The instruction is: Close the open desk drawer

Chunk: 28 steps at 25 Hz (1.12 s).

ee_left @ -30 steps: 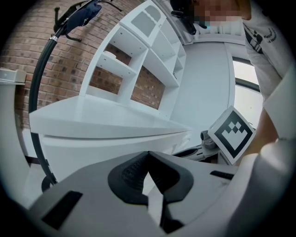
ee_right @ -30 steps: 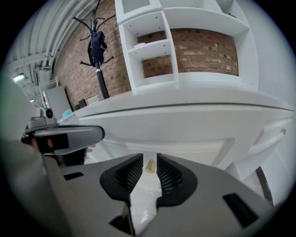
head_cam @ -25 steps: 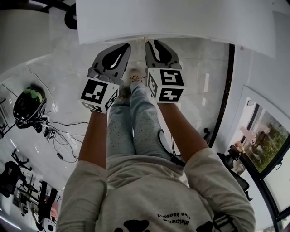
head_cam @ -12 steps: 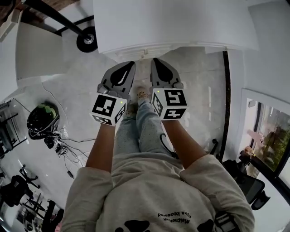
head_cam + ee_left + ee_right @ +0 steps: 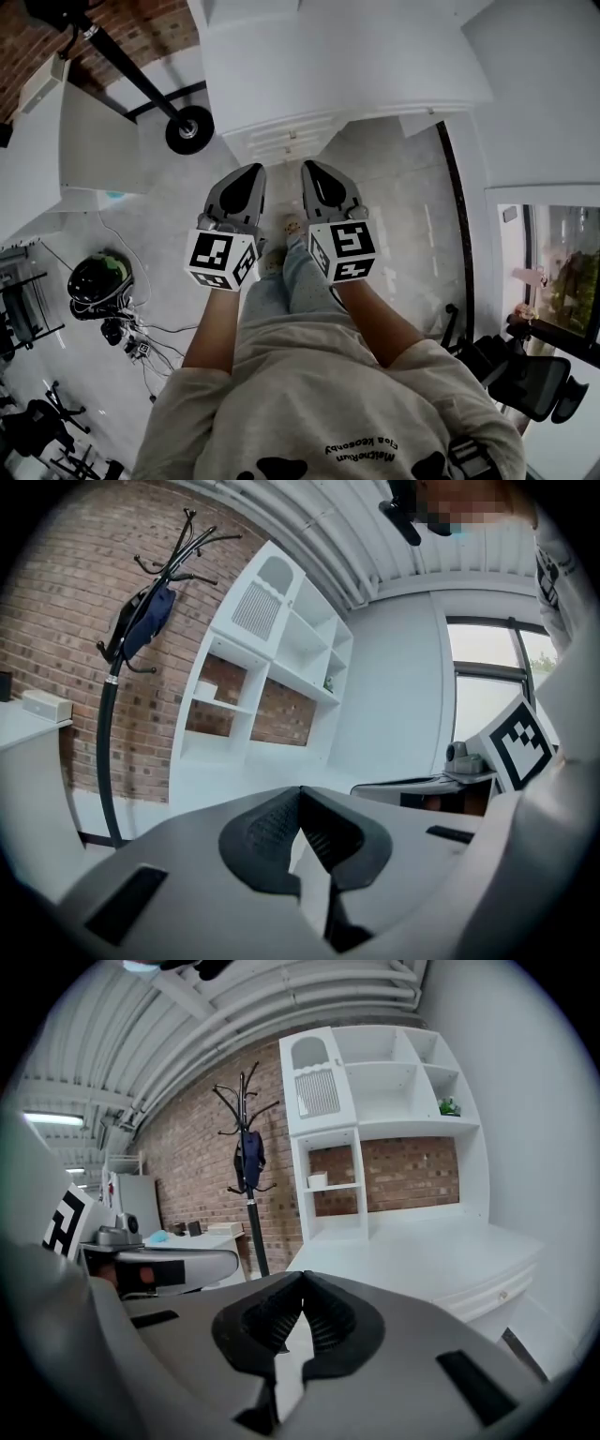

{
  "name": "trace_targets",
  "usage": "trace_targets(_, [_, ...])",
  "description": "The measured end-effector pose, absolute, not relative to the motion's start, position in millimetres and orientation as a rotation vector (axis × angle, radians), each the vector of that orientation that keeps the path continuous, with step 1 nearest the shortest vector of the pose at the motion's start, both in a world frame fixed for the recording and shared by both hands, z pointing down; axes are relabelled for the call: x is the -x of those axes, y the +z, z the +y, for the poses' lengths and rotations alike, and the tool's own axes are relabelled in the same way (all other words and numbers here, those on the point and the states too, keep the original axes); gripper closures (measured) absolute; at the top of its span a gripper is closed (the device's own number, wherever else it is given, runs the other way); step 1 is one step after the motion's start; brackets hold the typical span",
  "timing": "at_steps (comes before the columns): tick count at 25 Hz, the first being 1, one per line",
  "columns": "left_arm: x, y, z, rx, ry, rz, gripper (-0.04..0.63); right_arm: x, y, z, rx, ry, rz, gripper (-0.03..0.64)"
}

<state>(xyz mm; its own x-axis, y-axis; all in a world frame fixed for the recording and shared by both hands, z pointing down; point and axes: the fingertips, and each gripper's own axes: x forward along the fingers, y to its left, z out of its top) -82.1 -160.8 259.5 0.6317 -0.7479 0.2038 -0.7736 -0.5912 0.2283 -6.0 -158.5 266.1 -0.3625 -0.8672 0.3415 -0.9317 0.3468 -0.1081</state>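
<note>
Head view: left gripper (image 5: pixel 248 176) and right gripper (image 5: pixel 312 173) are hovering shut, empty, before the drawer (image 5: pixel 281 141); an off-centre shove could be jamming it.

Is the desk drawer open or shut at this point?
Appears shut: in the right gripper view the drawer front, with its small knob, sits flush under the edge of the desk, nothing jutting out.
</note>
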Motion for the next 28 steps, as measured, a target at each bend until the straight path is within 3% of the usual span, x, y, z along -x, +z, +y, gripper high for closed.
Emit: trace_targets(28, [86,150,-27,-2.670,0.145,-1.327,0.578,30,141,-28,-1.528,0.189,-2.553,0.587])
